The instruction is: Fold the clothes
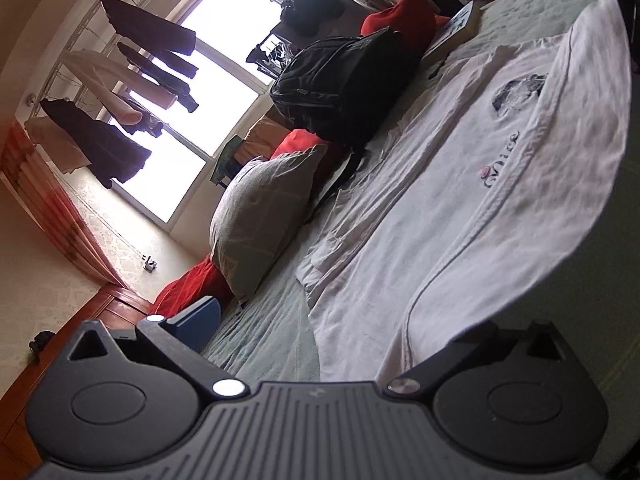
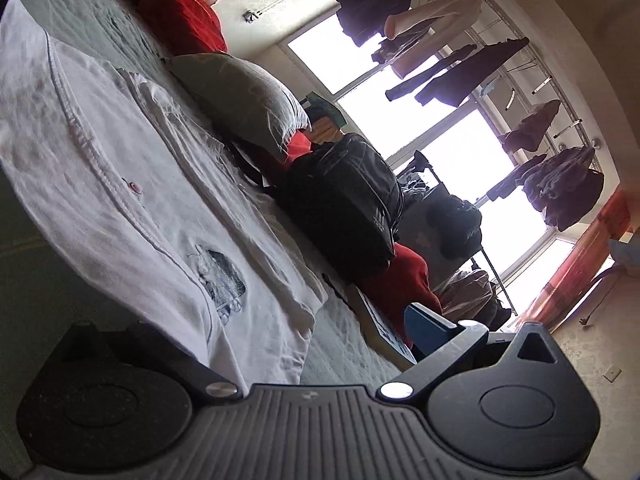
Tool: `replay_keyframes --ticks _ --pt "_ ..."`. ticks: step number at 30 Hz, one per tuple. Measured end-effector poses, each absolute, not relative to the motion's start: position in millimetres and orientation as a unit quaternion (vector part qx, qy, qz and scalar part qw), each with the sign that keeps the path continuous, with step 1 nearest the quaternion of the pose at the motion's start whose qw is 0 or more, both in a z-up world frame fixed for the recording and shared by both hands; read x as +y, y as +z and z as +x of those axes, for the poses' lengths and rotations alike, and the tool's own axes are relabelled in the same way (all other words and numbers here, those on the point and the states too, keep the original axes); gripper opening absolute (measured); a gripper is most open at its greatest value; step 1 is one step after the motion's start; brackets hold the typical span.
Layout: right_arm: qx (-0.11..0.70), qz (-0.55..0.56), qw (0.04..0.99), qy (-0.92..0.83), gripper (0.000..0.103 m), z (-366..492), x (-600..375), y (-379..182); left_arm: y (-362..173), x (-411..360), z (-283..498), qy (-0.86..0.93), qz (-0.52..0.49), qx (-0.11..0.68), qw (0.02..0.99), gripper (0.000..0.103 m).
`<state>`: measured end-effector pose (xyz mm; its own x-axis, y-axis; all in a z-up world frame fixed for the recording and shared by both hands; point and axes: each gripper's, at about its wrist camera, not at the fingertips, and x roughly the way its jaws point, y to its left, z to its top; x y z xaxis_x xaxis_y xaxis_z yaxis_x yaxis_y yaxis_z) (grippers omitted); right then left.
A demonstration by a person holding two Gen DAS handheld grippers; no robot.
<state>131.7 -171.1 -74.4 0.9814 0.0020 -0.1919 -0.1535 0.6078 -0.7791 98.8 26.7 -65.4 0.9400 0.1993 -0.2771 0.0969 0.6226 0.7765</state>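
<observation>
A white T-shirt (image 1: pixel 460 184) with a dark print and lettering lies on the pale green bedspread (image 1: pixel 260 328); its near hem is lifted and draped over my left gripper (image 1: pixel 344 344). One blue finger (image 1: pixel 200 324) shows at the left; the other is hidden under the cloth. In the right wrist view the same shirt (image 2: pixel 120 168) has its near edge lifted over my right gripper (image 2: pixel 320 344). One blue finger (image 2: pixel 424 328) shows at the right; the other is hidden by the fabric. Whether either grips the cloth is unclear.
A black backpack (image 1: pixel 344 88), a grey pillow (image 1: pixel 260 216) and red cushions (image 1: pixel 400 20) lie along the far side of the bed. A box (image 1: pixel 452 32) lies beyond the shirt. Clothes hang on a rack (image 1: pixel 132 80) before the bright window. Wooden furniture (image 1: pixel 80 320) stands beside the bed.
</observation>
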Motion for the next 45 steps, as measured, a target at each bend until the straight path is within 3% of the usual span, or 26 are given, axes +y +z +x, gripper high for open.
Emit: replay_keyframes --ticks 25,45 --pt "0.061 -0.438 0.897 0.021 0.103 267 -155 -37 -30 53 245 0.024 0.418 0.175 0.891 0.103" --pt "0.134 -0.413 0.901 0.018 0.103 386 -145 -41 -50 68 374 -0.012 0.389 0.212 0.897 0.103"
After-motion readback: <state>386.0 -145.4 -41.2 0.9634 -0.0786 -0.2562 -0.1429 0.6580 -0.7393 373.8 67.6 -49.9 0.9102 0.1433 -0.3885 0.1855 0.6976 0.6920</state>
